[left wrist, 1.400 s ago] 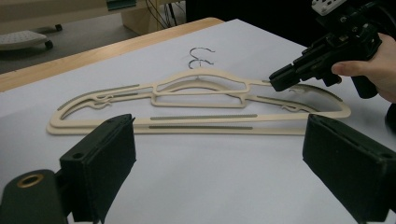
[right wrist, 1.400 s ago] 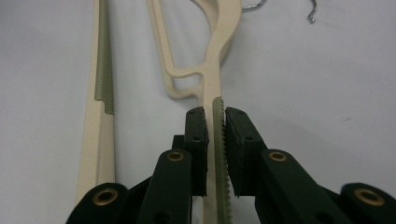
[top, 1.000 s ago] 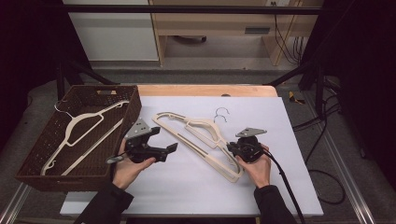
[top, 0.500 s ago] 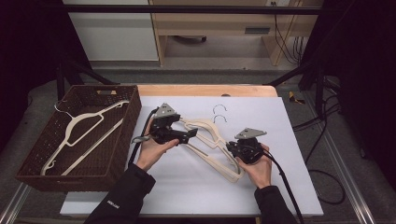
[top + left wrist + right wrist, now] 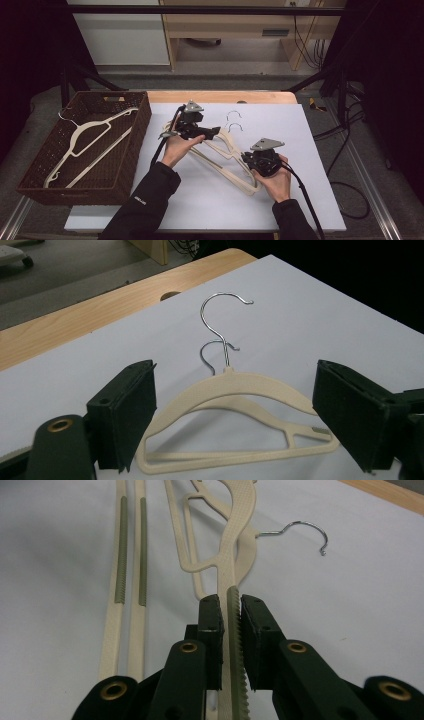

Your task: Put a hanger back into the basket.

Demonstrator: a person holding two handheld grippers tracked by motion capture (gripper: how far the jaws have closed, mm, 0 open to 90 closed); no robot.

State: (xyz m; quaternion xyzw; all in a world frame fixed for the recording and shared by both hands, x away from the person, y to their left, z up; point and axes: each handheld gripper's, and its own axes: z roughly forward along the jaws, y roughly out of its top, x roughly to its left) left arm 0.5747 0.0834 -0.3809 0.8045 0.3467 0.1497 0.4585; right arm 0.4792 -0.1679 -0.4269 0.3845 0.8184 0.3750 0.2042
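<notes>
Nearest the person, the right gripper (image 5: 250, 161) sat low over the white table cover (image 5: 300, 200), the hand cupped round it from below and the forearm coming in straight from the near edge. Its jaws were nearly closed, pinched on the ribbed shoulder end of the upper cream hanger (image 5: 234, 580), whose arm ran away from the jaws toward its wire hook (image 5: 300, 530). Just left of those jaws lay two long cream bars with ribbed strips, one for each of the two stacked hangers. Farther off, the left gripper (image 5: 212, 132) was held above the hangers' middle, the dark-sleeved forearm slanting in from the near left and the wrist bent so the tool pointed across toward the right. Its jaws stood wide apart and held nothing; between them, seen from the left gripper view, the hanger's curved neck (image 5: 235, 385) and both wire hooks lay on the cover just beyond. Well to the left of that gripper stood a brown wicker basket (image 5: 137, 145) with another cream hanger (image 5: 85, 135) lying inside.
</notes>
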